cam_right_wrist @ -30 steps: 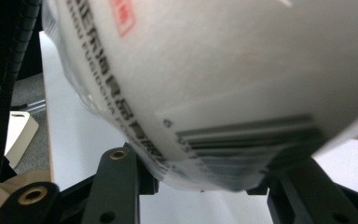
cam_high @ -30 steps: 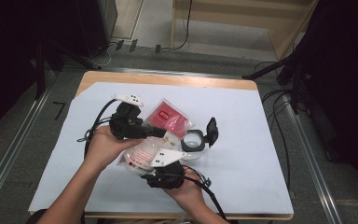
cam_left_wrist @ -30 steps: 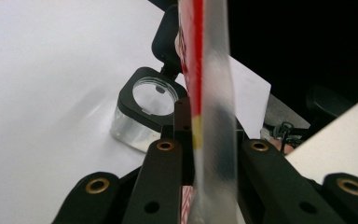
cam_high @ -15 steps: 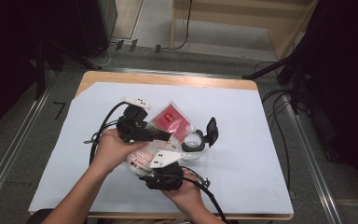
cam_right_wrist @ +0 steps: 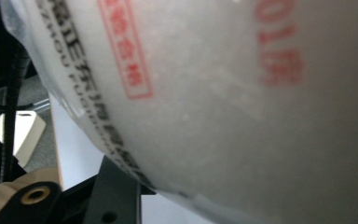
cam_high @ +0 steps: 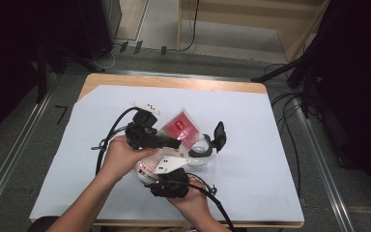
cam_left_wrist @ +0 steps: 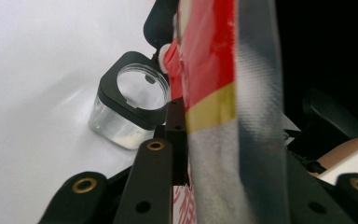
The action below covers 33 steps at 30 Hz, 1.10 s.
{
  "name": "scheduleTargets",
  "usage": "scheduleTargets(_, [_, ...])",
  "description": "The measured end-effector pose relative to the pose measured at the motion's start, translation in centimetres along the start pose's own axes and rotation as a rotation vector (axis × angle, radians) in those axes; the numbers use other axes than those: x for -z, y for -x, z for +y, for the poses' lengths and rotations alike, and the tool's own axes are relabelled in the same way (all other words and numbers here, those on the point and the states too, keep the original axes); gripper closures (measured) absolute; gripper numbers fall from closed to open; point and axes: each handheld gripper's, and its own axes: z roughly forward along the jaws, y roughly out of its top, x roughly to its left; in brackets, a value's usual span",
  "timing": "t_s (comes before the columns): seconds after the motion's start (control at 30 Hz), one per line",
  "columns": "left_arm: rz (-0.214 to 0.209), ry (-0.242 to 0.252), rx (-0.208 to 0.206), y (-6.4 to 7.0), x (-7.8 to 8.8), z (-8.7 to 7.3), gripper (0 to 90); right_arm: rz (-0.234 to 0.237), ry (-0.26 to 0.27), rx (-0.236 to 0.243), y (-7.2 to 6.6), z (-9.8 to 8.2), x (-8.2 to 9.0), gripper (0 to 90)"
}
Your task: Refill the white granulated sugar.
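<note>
A plastic bag (cam_high: pixel 181 126) with a red top and a white, red-printed lower part hangs over the middle of the table. My left gripper (cam_high: pixel 175 143) comes in from the left and is shut on the bag's upper edge (cam_left_wrist: pixel 209 79). From the near side, my right gripper (cam_high: pixel 167 172) is shut on the bag's white lower part (cam_right_wrist: pixel 242 93). Just right of the bag stands a clear container (cam_high: pixel 202 147) with a black rim (cam_left_wrist: pixel 131 91). Its black flip lid (cam_high: pixel 220 135) is swung open. The bag's red top leans toward the container's mouth.
A white sheet (cam_high: pixel 270 154) covers the wooden table (cam_high: pixel 174 80). Black cables (cam_high: pixel 107 140) trail left from the left gripper and another cable (cam_high: pixel 217 203) trails off the near edge. Metal rails flank the table, and a wooden shelf (cam_high: pixel 251 29) stands behind.
Both grippers have carried the bag a little to the right, closer to the open container. The left hand has dropped slightly.
</note>
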Motion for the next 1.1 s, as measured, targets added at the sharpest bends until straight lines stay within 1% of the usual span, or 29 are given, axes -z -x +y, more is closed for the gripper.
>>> scheduleTargets(0.1, [-0.001, 0.001, 0.006, -0.1, 0.0, 0.0, 76.4, 0.008, -0.004, -0.005, 0.1, 0.0, 0.0, 60.3])
scheduleTargets(0.13, [-0.001, 0.0, 0.011, -0.2, 0.0, 0.0, 76.2, 0.021, -0.001, -0.005, 0.1, 0.0, 0.0, 61.1])
scheduleTargets(0.2, [-0.02, 0.0, 0.014, -0.4, 0.1, -0.1, 74.6, 0.039, 0.002, -0.009, 0.1, 0.0, 0.1, 61.6])
scheduleTargets(0.23, [-0.018, -0.005, 0.016, -0.4, 0.2, -0.1, 73.7, 0.047, 0.004, -0.013, 0.1, 0.0, 0.1, 61.7])
scheduleTargets(0.27, [-0.026, -0.001, 0.015, -0.5, 0.2, -0.1, 73.5, 0.055, 0.007, -0.017, 0.1, 0.0, 0.1, 61.8])
scheduleTargets(0.4, [-0.036, -0.004, 0.017, -0.7, 0.3, -0.1, 72.3, 0.059, 0.01, -0.011, 0.2, 0.1, 0.2, 62.2])
scheduleTargets(0.47, [-0.034, -0.014, 0.004, -0.7, 0.4, 0.0, 72.1, 0.062, 0.011, -0.007, 0.2, 0.2, 0.3, 62.4])
scheduleTargets(0.5, [-0.034, -0.014, 0.004, -0.7, 0.4, 0.0, 72.1, 0.069, 0.012, -0.005, 0.2, 0.2, 0.3, 62.6])
scheduleTargets(0.53, [-0.033, -0.028, -0.012, -0.9, 0.5, 0.1, 71.3, 0.075, 0.012, -0.008, 0.1, 0.2, 0.4, 62.8])
scheduleTargets(0.57, [-0.033, -0.028, -0.012, -0.9, 0.5, 0.1, 70.4, 0.081, 0.017, -0.009, 0.1, 0.3, 0.4, 62.9])
scheduleTargets(0.6, [-0.054, -0.018, 0.012, -1.0, 0.6, 0.2, 70.4, 0.083, 0.019, -0.012, 0.1, 0.4, 0.5, 62.9])
scheduleTargets(0.63, [-0.064, -0.015, 0.017, -1.0, 0.6, 0.2, 70.3, 0.079, 0.02, -0.008, 0.1, 0.4, 0.5, 62.9])
scheduleTargets(0.67, [-0.057, -0.024, 0.014, -1.0, 0.5, 0.2, 70.5, 0.069, 0.025, 0.0, 0.1, 0.4, 0.6, 62.9])
scheduleTargets(0.7, [-0.057, -0.024, 0.014, -1.0, 0.5, 0.2, 70.5, 0.069, 0.025, 0.0, 0.1, 0.4, 0.6, 62.9])
scheduleTargets(0.73, [-0.047, -0.032, 0.018, -0.8, 0.3, 0.3, 70.5, 0.06, 0.019, 0.0, 0.1, 0.4, 0.6, 62.7])
scheduleTargets(0.83, [-0.038, -0.034, 0.047, -0.7, -0.1, 0.4, 71.8, 0.052, 0.007, -0.012, 0.0, 0.4, 0.5, 62.2])
scheduleTargets(0.9, [-0.03, -0.038, 0.055, -0.6, -0.3, 0.5, 73.0, 0.05, 0.005, -0.015, 0.0, 0.3, 0.4, 61.8])
scheduleTargets(1.03, [-0.018, -0.025, 0.076, -0.6, -0.4, 0.6, 74.5, 0.051, -0.002, -0.018, -0.1, 0.3, 0.3, 61.0])
scheduleTargets(1.1, [-0.013, -0.024, 0.077, -0.6, -0.5, 0.6, 74.9, 0.045, -0.006, -0.018, -0.1, 0.3, 0.3, 60.0])
